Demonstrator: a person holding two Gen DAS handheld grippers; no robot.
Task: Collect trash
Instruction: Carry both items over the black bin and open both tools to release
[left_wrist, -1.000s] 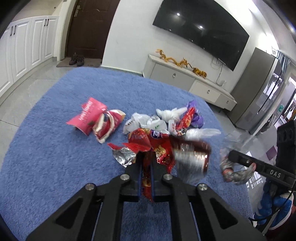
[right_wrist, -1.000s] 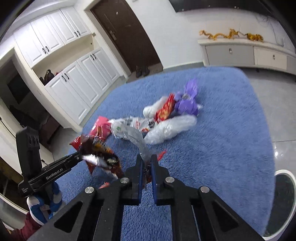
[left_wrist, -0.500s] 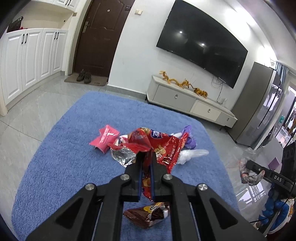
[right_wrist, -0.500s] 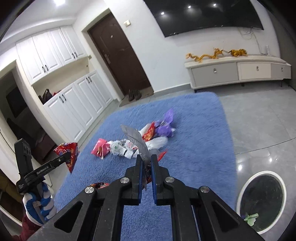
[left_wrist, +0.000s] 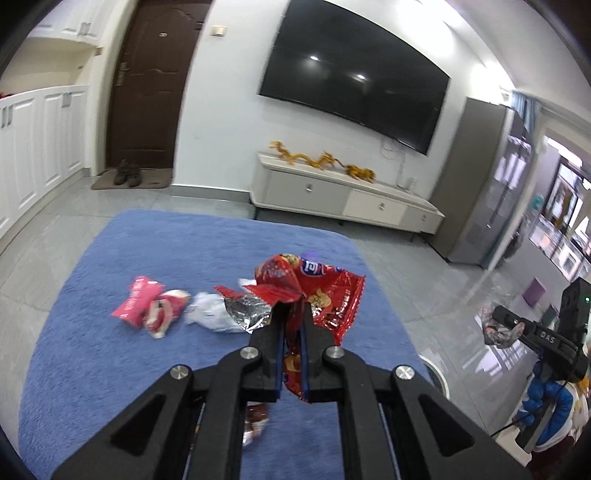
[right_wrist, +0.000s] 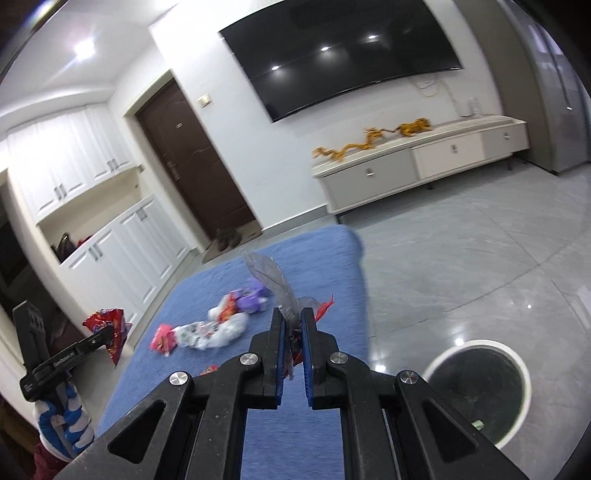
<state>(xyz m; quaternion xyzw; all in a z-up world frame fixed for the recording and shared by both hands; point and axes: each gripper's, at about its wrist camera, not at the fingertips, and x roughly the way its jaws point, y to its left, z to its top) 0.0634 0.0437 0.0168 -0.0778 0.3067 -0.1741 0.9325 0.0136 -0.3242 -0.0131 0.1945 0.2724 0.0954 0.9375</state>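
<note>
1. The left gripper (left_wrist: 291, 314) has its jaws pinched narrow on a crumpled red foil snack bag (left_wrist: 325, 291), which stands up from the fingertips.
2. The right gripper (right_wrist: 291, 321) is likewise clamped on a clear grey plastic wrapper (right_wrist: 271, 277).
3. A white-rimmed round bin (right_wrist: 480, 391) sits at four o'clock in the right wrist view.
4. Further wrappers (right_wrist: 218, 328) litter the blue shaggy rug (left_wrist: 92, 332) at ten o'clock.

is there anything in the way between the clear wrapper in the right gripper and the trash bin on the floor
Nothing visible. The right gripper is shut on the clear wrapper, and the trash bin stands open-topped down to its right. Between them lies only bare grey floor beside the edge of the blue rug.
</note>
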